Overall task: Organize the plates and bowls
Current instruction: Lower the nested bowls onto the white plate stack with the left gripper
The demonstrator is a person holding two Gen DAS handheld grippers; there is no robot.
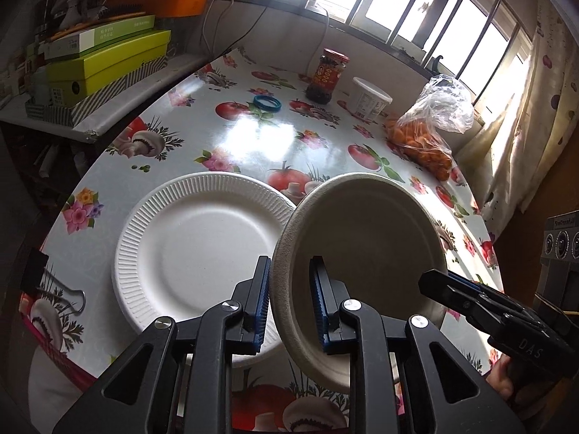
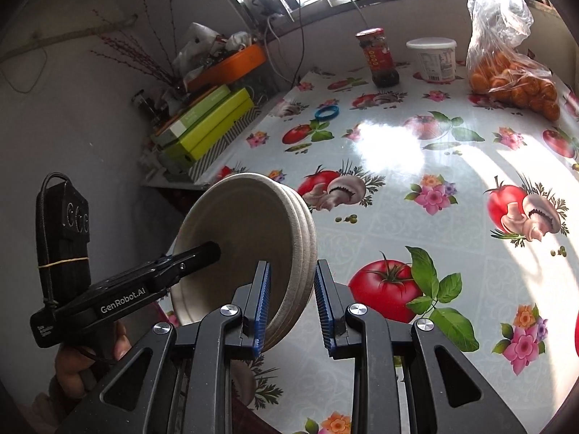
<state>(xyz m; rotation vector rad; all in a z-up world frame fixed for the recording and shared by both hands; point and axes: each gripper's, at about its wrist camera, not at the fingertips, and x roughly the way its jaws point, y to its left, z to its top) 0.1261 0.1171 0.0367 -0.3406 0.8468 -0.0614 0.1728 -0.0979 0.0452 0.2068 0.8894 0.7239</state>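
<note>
A stack of beige pulp bowls (image 1: 362,253) hangs tilted above the counter (image 1: 253,137), just beside a white ribbed plate (image 1: 202,249) lying flat. The left tool (image 1: 289,303) is clamped on the near rim; the right tool (image 2: 291,307) straddles the opposite rim, seemingly gripping. Light, stiff, slightly crushable: hold by the rim.

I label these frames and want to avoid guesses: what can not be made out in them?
- Left wrist view: the near side of the white plate, hidden by the left gripper and the bowls.
- Both views: the text on the jar label, too small.
- Right wrist view: the hand holding the left gripper, cut off by the lower edge.
</note>
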